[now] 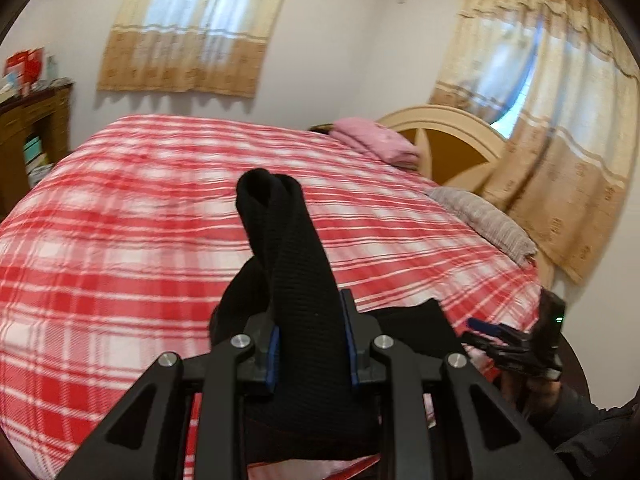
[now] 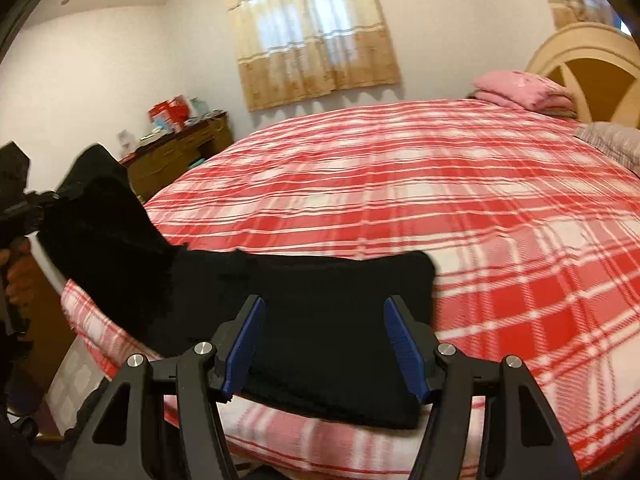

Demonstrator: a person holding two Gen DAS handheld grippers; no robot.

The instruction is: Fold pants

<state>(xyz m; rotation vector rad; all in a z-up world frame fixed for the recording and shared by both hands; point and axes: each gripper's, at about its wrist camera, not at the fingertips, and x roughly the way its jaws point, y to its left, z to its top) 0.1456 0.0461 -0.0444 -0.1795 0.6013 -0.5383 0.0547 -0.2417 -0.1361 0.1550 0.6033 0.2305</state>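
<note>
Currently the left gripper (image 1: 310, 344) has its blue pads closed on a bunched fold of the black pants (image 1: 292, 256), jaws narrow, with the knit cloth standing up beyond the fingertips in a twisted roll. Seen from the right wrist, that raised end of the pants (image 2: 120, 232) hangs off the left gripper (image 2: 48, 200) above the bed's near corner, while the rest lies flat on the red plaid bedspread (image 2: 440, 184) near its front edge. Right gripper (image 2: 324, 344): jaws stand well apart, pads straddling the flat cloth; whether they touch it is hard to tell. A pink folded blanket (image 1: 376, 140) sits by the headboard (image 1: 444, 136).
</note>
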